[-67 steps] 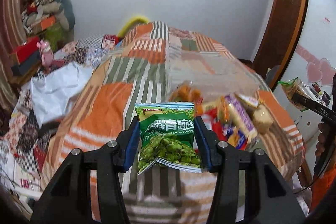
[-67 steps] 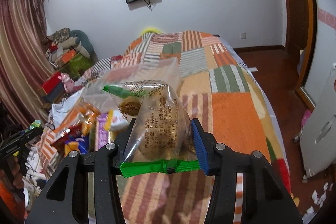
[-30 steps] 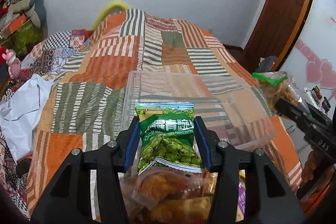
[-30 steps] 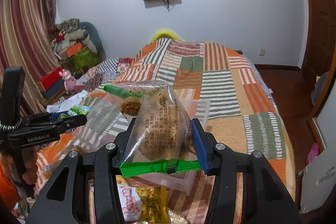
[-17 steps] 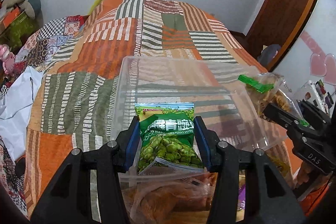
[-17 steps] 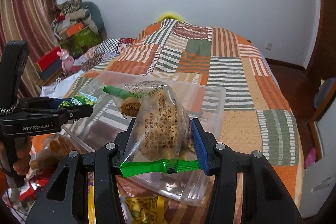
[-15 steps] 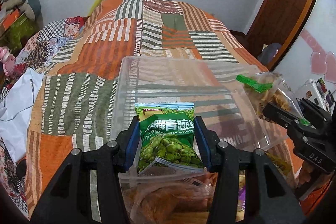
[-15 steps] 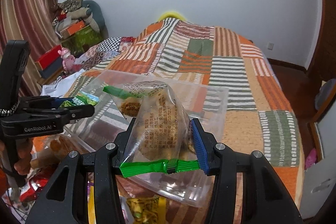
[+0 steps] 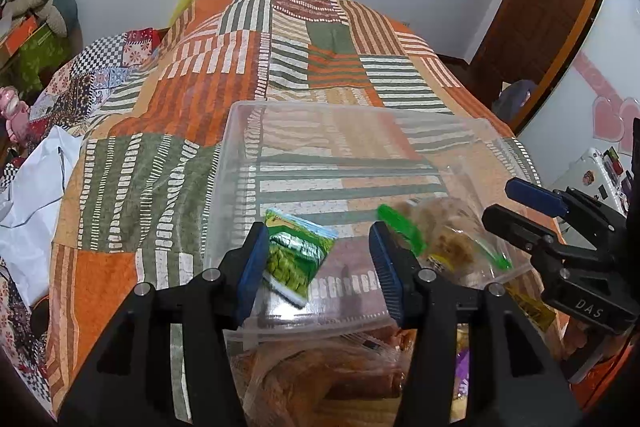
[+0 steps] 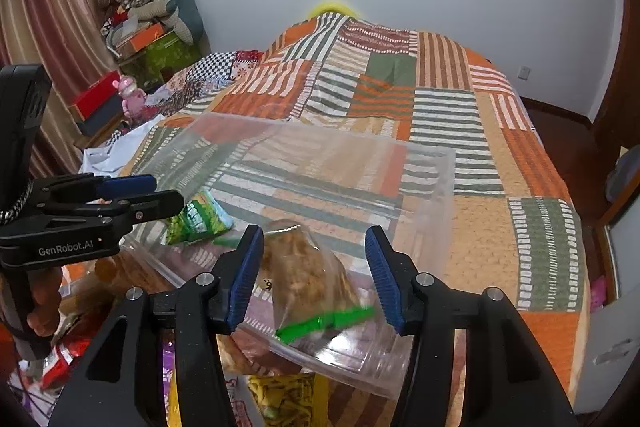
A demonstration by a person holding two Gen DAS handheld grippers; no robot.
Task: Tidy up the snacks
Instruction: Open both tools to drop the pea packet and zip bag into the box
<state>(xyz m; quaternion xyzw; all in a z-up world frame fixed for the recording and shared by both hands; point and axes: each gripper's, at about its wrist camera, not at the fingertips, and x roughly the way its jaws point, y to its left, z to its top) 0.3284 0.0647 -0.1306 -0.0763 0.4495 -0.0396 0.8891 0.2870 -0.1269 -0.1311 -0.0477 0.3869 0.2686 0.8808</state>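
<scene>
From the left wrist, the left gripper (image 9: 318, 259) is opening, pads off the green pea packet (image 9: 299, 255), which is dropping tilted just ahead into the clear bin (image 9: 236, 131) on the bed (image 9: 168, 115), its long axis slanting toward the left pad. From the right wrist, the right gripper (image 10: 314, 277) is opening too, and the clear cookie bag (image 10: 310, 275), green-sealed and blurred, is lying loose between the spread pads over the bin's near wall, the packet resting off to its left.
</scene>
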